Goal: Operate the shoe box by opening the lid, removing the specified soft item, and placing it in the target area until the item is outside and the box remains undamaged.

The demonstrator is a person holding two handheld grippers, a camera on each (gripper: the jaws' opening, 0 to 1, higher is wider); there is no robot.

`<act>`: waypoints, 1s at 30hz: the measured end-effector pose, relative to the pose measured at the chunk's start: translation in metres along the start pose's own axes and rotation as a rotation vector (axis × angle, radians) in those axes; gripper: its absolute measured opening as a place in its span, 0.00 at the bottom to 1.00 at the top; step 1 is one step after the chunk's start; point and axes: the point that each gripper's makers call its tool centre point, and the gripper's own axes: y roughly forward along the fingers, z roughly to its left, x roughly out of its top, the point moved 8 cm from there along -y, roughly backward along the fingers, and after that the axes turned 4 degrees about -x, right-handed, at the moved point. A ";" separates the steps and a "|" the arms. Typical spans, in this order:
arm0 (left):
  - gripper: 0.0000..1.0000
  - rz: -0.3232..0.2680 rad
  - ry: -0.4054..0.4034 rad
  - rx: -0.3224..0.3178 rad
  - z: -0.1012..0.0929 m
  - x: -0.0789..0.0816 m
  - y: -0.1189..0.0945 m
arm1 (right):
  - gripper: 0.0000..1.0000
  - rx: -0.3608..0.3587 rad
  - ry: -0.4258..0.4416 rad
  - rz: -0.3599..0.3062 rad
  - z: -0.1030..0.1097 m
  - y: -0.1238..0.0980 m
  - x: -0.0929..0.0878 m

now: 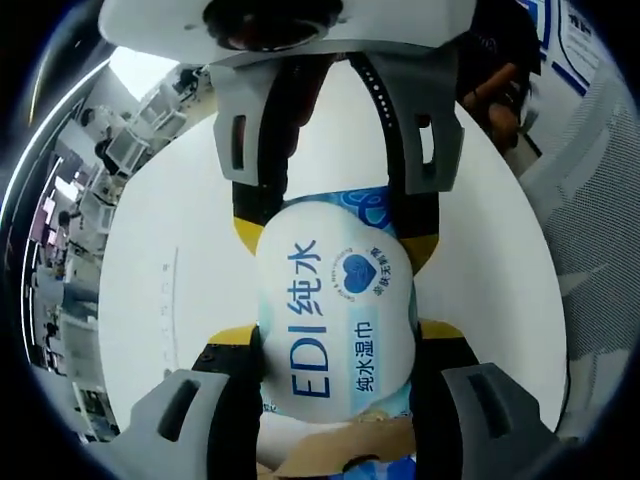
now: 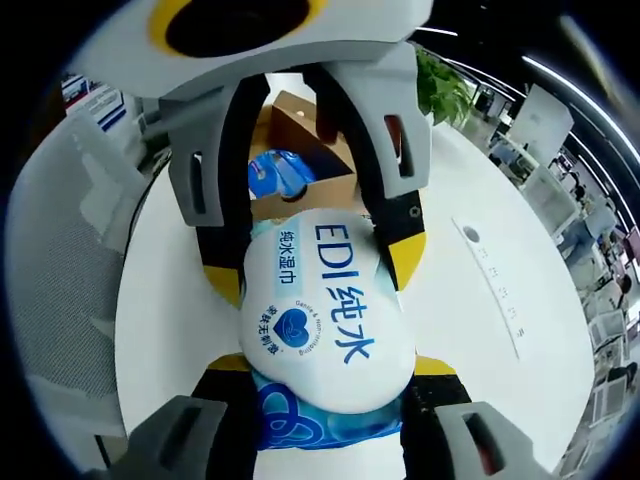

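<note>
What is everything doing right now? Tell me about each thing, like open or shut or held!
wet wipes pack: held up between both grippers, squeezed at each end, above the table.
left gripper: shut on the wet wipes pack.
right gripper: shut on the wet wipes pack.
shoe box: open, cardboard flap up, sitting on the table behind the pack.
white table: bare where it shows.
</note>
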 end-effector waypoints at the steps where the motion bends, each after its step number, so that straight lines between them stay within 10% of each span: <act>1: 0.59 -0.001 -0.003 -0.001 0.001 -0.001 0.002 | 0.53 0.004 0.000 0.000 -0.002 0.002 -0.002; 30: 0.59 0.004 -0.050 -0.008 0.035 -0.021 0.045 | 0.53 0.034 -0.021 0.032 -0.035 0.043 -0.019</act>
